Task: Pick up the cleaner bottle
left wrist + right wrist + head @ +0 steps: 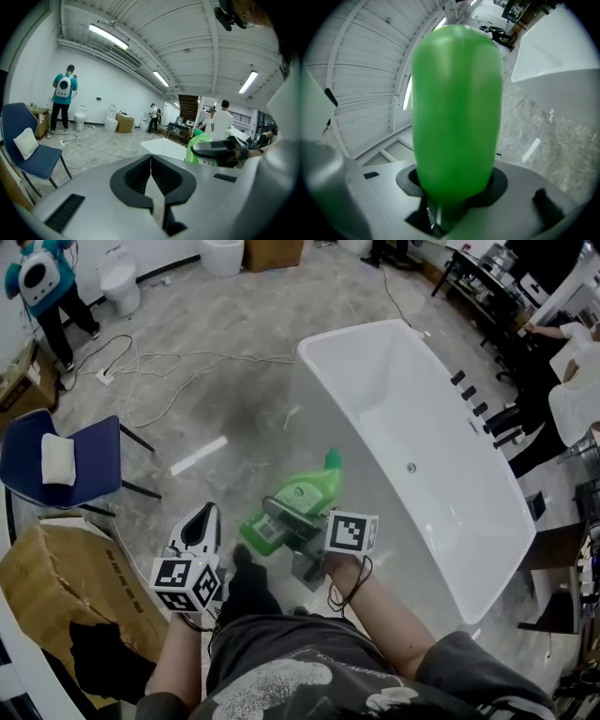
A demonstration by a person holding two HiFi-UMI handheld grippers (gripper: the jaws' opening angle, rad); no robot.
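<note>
The green cleaner bottle (302, 495) hangs in the air beside the white bathtub's near wall, lying tilted with its cap toward the tub. My right gripper (284, 524) is shut on its lower body, black jaws on either side. In the right gripper view the bottle (457, 108) fills the middle and rises from between the jaws of that gripper (452, 190). My left gripper (203, 519) is held to the left of the bottle, apart from it, with nothing in it. In the left gripper view its pads meet (150, 161), and the bottle (199, 149) shows at the right.
A long white bathtub (412, 427) runs from the centre to the right. A blue chair (89, 460) with a white cushion and a torn cardboard box (56, 582) stand at the left. Cables (155, 367) trail on the grey floor. A toilet (120, 282) and a person (42, 282) are at the far left.
</note>
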